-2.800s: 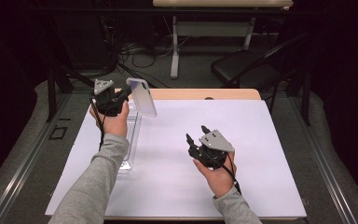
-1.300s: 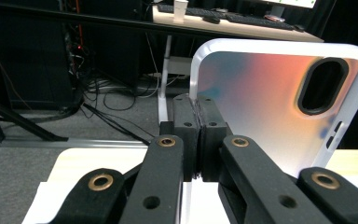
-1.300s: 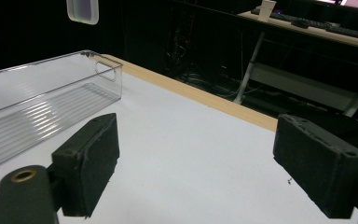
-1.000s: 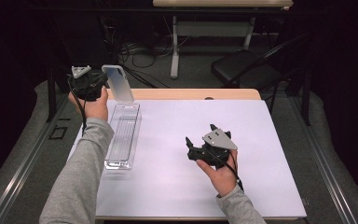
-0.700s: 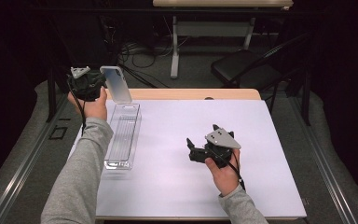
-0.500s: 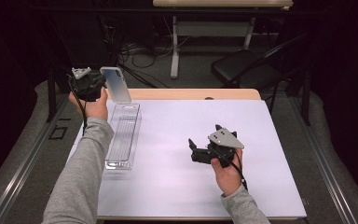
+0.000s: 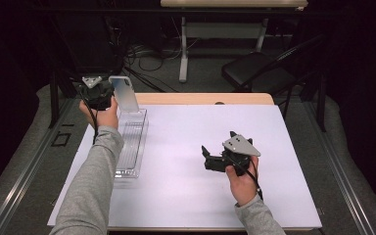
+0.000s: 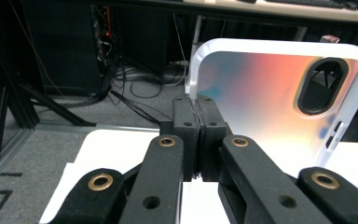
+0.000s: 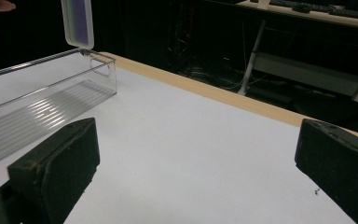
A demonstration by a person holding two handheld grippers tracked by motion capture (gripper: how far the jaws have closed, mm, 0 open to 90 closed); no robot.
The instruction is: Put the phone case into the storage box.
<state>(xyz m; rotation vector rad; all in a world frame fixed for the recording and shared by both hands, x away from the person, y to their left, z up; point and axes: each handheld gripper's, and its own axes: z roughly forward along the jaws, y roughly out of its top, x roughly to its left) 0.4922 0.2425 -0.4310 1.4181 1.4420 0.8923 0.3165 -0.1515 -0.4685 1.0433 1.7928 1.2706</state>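
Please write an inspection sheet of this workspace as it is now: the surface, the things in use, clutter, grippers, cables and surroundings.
Surface: white sheet over a wooden table.
Job's things: phone case, held up above the far end of the clear tray; the tray looks empty.
Clutter: nothing seen.
Grippers: left gripper shut on the edge of the phone case; right gripper open, low over the sheet, holding nothing.
Cables: a black cable trails from the left gripper; loose cables on the floor beyond the table.
Surroundings: dark room, black chair, desk frame behind.
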